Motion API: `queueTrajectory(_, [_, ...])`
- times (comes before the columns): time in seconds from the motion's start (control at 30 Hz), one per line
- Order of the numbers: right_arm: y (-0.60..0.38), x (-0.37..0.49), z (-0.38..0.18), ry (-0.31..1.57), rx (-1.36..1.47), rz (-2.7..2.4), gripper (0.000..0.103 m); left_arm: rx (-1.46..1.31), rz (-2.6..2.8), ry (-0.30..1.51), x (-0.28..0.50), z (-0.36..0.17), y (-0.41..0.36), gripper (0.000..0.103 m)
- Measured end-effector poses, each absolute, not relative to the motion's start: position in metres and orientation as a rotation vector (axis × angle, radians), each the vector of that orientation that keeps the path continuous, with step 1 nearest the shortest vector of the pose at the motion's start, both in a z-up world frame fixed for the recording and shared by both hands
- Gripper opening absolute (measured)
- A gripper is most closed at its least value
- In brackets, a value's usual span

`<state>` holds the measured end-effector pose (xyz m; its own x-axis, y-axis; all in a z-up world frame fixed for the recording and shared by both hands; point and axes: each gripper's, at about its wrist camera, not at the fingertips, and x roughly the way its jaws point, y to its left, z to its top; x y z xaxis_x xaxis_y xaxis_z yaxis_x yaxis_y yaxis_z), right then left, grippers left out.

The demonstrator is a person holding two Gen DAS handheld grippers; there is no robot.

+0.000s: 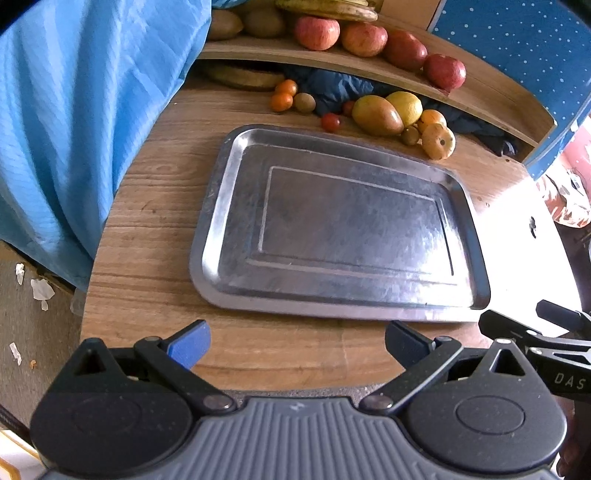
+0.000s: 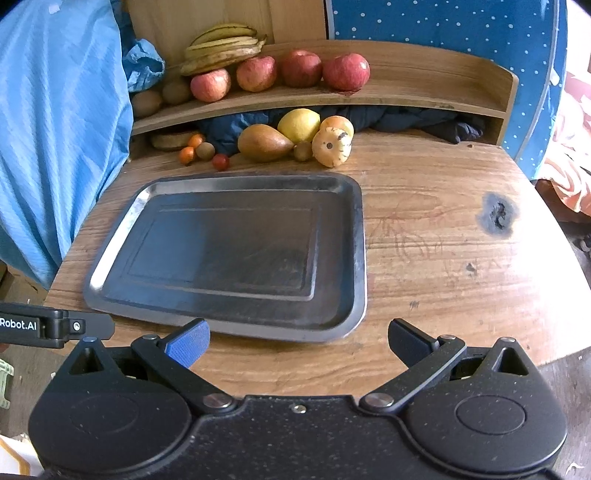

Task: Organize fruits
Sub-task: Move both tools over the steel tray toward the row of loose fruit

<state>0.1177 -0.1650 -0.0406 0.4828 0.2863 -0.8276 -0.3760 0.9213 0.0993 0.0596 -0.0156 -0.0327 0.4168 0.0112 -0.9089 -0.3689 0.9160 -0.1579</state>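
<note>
An empty steel tray (image 1: 221, 206) (image 2: 354, 258) lies on the wooden table. Behind it lie loose fruits: a mango (image 1: 376, 115) (image 2: 264, 142), a lemon (image 1: 406, 107) (image 2: 299, 124), a small yellow pumpkin-like fruit (image 1: 438, 141) (image 2: 331, 147), small oranges (image 1: 281, 101) (image 2: 187, 154), kiwis (image 1: 305, 102) (image 2: 205, 150) and a red tomato (image 1: 330, 122) (image 2: 221, 161). Apples (image 1: 364, 38) (image 2: 301, 68) and bananas (image 2: 221, 46) sit on the shelf. My left gripper (image 1: 297, 343) is open and empty at the table's near edge. My right gripper (image 2: 299, 341) is open and empty beside it.
A blue cloth (image 1: 74, 110) (image 2: 55, 129) hangs at the left. A wooden shelf (image 1: 480, 92) (image 2: 424, 96) spans the back with dark fabric (image 2: 406, 120) under it. A blue dotted panel (image 2: 443, 22) stands behind. The table has a dark burn mark (image 2: 496, 218) at right.
</note>
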Motion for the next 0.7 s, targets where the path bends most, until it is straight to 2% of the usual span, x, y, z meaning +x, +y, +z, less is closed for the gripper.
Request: queueTrajectory(0.7, [-0.196, 0.2, -0.053, 0.995, -0.125, 0.492, 0.102, -0.392, 0.307, 1.127, 0.128, -0.038, -0.052, 0.102])
